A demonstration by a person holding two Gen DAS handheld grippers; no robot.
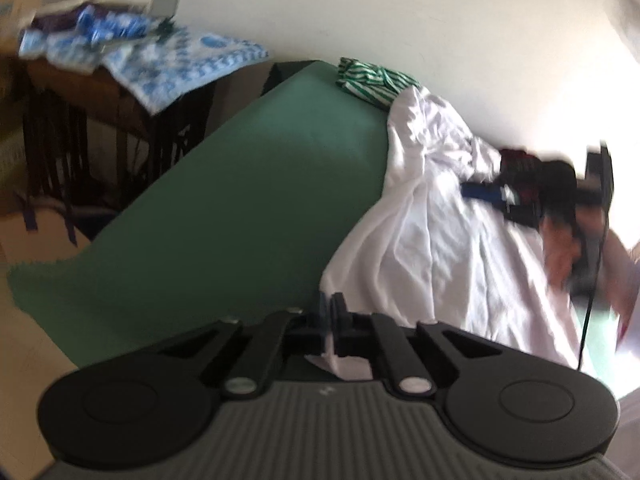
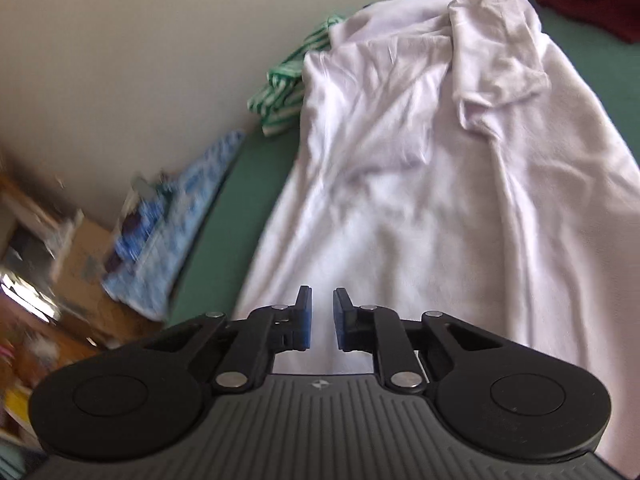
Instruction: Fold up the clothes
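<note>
Pinching the near hem of the white shirt (image 1: 432, 240), the left claw (image 1: 330, 320) is clenched on fabric to lift a fold. Right claw (image 2: 320, 320) hovers slack-jawed over the shirt ahead, gripping nothing yet.

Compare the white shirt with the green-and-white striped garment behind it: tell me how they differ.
The white shirt is plain, while the striped garment has green and white bands. The white shirt lies spread out lengthwise; the striped garment sits as a small bunched heap. The left gripper is shut on the white shirt's edge; nothing holds the striped garment. Both rest on the green surface, and the shirt's far end overlaps the striped garment.
</note>
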